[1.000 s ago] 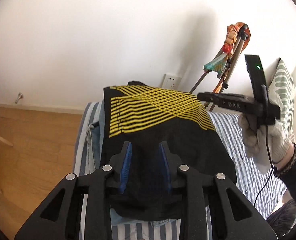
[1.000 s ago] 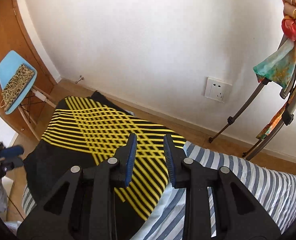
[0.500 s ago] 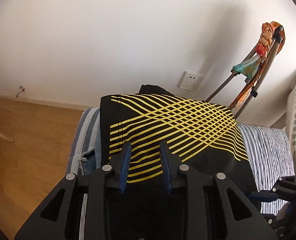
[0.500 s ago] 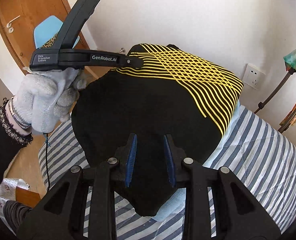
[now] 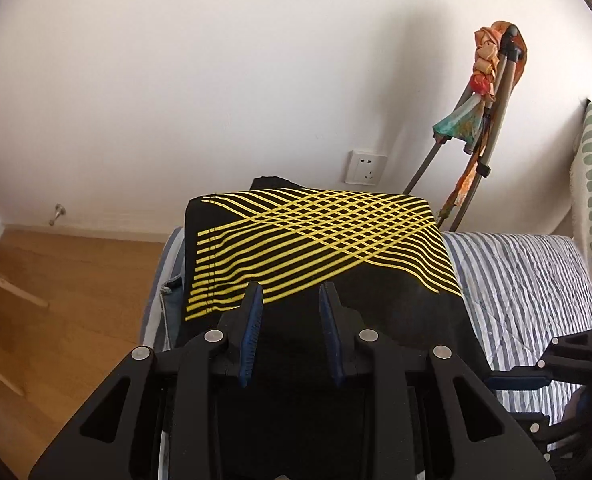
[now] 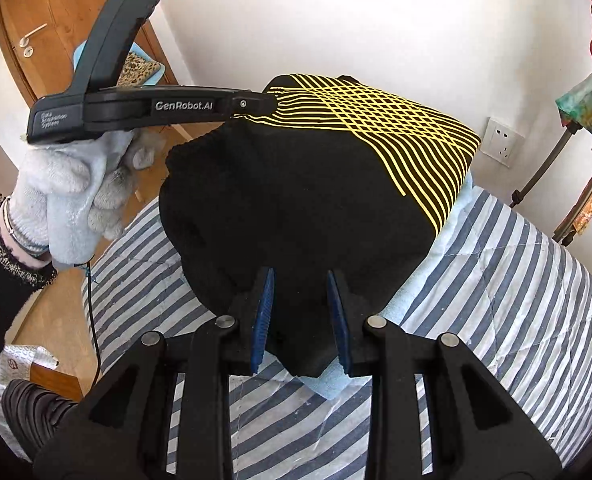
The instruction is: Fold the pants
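Observation:
Black pants with yellow crossing stripes (image 5: 316, 248) lie folded on the striped bed; they also show in the right wrist view (image 6: 316, 200). They rest on top of light blue clothes (image 6: 452, 216). My left gripper (image 5: 291, 320) is open and empty, hovering over the near black part of the pants. In the right wrist view the left gripper (image 6: 255, 104) reaches over the far left edge of the pants. My right gripper (image 6: 300, 312) is open and empty above the near edge of the pants.
The blue-and-white striped bed cover (image 6: 516, 300) extends to the right. A folding rack with colourful scarves (image 5: 480, 112) leans on the white wall by a socket (image 5: 366, 168). Wooden floor (image 5: 75, 300) lies left. A blue chair (image 6: 135, 68) stands by a door.
The left gripper has pulled back a little from the pants, so more of the stripes shows. The right gripper swung from the striped end to the plain black near end.

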